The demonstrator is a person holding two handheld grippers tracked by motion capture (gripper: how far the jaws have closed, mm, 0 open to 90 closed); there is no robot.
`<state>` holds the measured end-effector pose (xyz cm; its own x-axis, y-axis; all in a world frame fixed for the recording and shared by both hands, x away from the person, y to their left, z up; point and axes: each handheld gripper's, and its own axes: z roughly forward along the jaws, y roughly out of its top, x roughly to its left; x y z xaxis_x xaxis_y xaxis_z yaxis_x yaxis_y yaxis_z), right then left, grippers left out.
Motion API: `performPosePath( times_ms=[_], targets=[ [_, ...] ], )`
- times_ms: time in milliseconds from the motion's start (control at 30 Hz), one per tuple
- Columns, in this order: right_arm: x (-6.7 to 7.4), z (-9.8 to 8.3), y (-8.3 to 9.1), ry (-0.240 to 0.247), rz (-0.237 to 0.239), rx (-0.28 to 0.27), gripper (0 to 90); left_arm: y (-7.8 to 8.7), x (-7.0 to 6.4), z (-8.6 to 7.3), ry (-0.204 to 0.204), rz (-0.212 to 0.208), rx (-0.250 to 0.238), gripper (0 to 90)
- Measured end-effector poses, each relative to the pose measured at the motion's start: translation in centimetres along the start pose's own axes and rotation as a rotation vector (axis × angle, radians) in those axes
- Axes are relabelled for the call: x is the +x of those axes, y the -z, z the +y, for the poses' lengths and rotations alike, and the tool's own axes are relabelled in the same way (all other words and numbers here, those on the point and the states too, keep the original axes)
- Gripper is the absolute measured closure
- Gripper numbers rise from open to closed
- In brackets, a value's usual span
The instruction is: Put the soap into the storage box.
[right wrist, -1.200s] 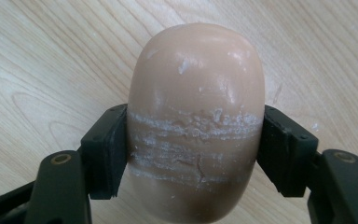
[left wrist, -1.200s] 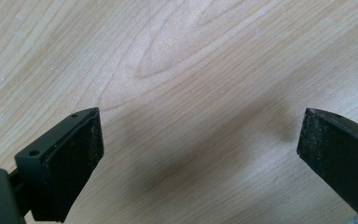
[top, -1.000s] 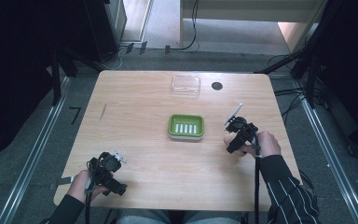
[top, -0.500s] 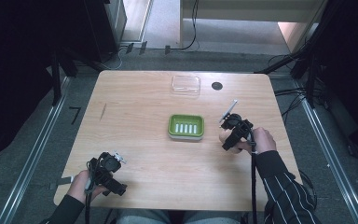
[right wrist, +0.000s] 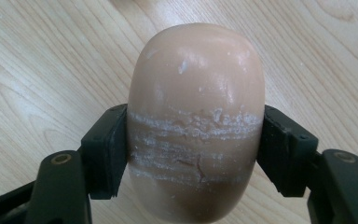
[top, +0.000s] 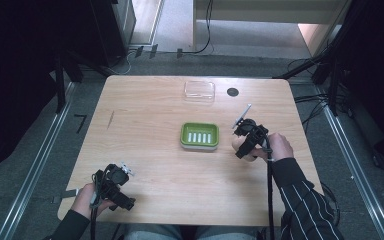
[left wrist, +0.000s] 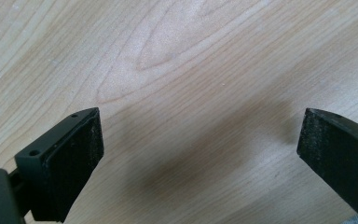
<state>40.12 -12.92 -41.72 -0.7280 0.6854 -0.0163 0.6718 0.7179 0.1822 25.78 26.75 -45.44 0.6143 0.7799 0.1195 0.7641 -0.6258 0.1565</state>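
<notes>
My right fingers (right wrist: 106, 156) pinch the beige oval soap bar (right wrist: 196, 121) crosswise, just right of the green ribbed plastic soap dish (top: 199, 135).

Evenly lit wooden table (top: 150, 125), dark surroundings, soft shadows under close-up jaws, slight softness, no glare

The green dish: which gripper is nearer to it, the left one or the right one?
Right. The right gripper, holding a soap bar, is just beside the green dish, on its right. The left gripper is far off, open, at the table's near left corner.
</notes>
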Motion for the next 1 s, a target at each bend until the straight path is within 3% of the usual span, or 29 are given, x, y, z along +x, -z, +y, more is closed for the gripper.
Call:
performPosePath(
  times_ms=[1000],
  targets=[
    [0.4, 3.0, 0.7, 0.071, 0.009, -0.024, 33.4, 0.5, 0.1, -1.0, 0.023, 0.006, -0.007, 0.8]
  ],
)
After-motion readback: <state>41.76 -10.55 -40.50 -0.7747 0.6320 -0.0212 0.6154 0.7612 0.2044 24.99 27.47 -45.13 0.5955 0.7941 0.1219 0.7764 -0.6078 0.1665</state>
